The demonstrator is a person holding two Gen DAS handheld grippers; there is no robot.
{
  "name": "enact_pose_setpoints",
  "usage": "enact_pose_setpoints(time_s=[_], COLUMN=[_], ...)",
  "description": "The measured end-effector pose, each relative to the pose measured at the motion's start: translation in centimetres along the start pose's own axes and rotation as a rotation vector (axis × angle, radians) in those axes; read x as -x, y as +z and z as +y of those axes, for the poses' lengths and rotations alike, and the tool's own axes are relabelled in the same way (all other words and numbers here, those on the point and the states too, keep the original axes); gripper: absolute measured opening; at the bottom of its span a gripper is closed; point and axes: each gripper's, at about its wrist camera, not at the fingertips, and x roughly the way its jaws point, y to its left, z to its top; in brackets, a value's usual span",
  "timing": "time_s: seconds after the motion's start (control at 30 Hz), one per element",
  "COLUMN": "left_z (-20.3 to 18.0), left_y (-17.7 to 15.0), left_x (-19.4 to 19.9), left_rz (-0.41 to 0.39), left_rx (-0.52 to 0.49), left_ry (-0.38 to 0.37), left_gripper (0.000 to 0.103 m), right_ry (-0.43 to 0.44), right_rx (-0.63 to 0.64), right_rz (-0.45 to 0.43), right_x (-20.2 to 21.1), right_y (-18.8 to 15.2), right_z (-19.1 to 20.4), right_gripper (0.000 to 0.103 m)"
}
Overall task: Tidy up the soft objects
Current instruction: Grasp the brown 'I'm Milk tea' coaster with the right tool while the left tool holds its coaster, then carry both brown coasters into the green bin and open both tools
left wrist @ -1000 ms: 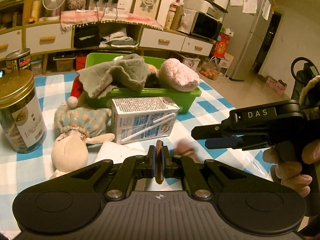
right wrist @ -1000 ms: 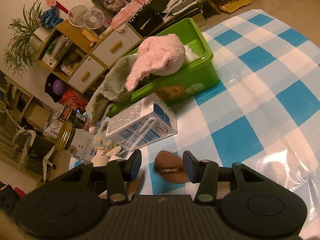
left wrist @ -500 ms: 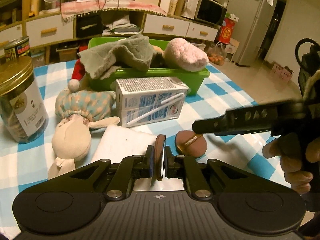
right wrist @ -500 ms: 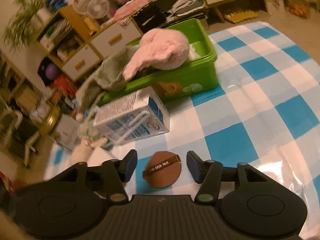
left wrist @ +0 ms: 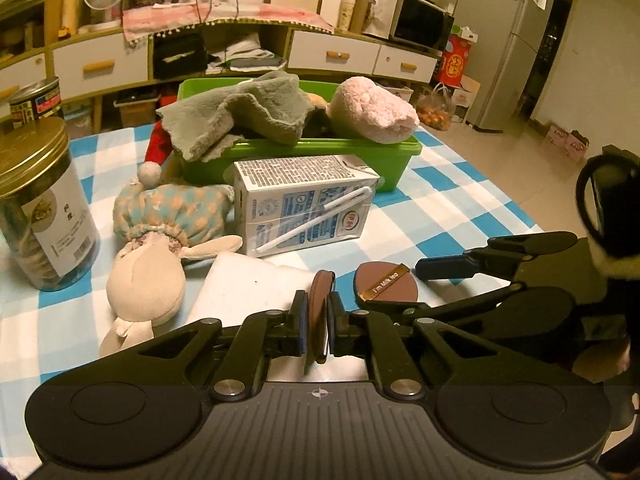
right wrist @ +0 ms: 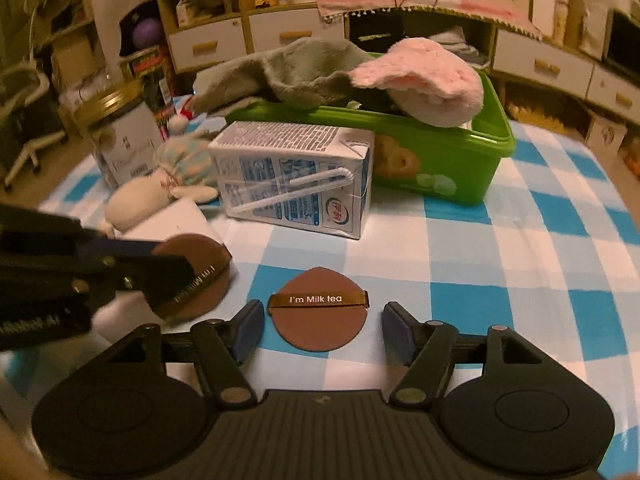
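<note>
My left gripper [left wrist: 317, 312] is shut on a brown makeup puff [left wrist: 319, 300], held on edge above the table; the puff also shows in the right wrist view [right wrist: 196, 276]. A second brown puff [right wrist: 318, 316] with an "I'm Milk tea" ribbon lies flat on the checked cloth. My right gripper [right wrist: 320, 320] is open with its fingers on either side of it, apart from it. The green bin [left wrist: 352, 152] behind holds a grey plush [left wrist: 240, 116] and a pink plush [left wrist: 372, 110]. A cloth doll [left wrist: 156, 256] lies at the left.
A milk carton [left wrist: 304, 204] lies in front of the bin. A white pad [left wrist: 248, 288] lies near the left gripper. A gold-lidded jar [left wrist: 36, 204] and a can [left wrist: 34, 98] stand at the left. Cabinets and a fridge [left wrist: 528, 44] stand beyond the table.
My right gripper has swung round to face the flat puff squarely and sits lower around it. My left gripper has risen slightly, still holding its puff.
</note>
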Motion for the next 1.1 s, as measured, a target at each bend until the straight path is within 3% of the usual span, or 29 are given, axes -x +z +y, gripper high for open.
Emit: enact_pose_setpoints(time_s=[0.1, 0.13, 0.4, 1.1], left_z=[0.0, 0.0, 0.0, 1.0], left_y=[0.1, 0.1, 0.5, 3.5], left_x=[0.1, 0.1, 0.4, 2.6], left_rz=[-0.002, -0.002, -0.018, -0.101], left_rx=[0.007, 0.01, 0.025, 0.098], left_ry=[0.002, 0.002, -0.004, -0.025], left_gripper=[0.005, 0.005, 0.004, 0.004], right_ry=[-0.007, -0.003, 0.02, 0.179], right_rx=[0.032, 0.036, -0.025, -0.308], right_rz=[-0.008, -0.011, -0.024, -0.047], right_x=[-0.1, -0.1, 0.7, 3.6], right_y=[0.0, 0.1, 0.6, 2.2], right_z=[0.3, 0.3, -0.3, -3.9], right_gripper=[0.031, 0.024, 0.016, 0.016])
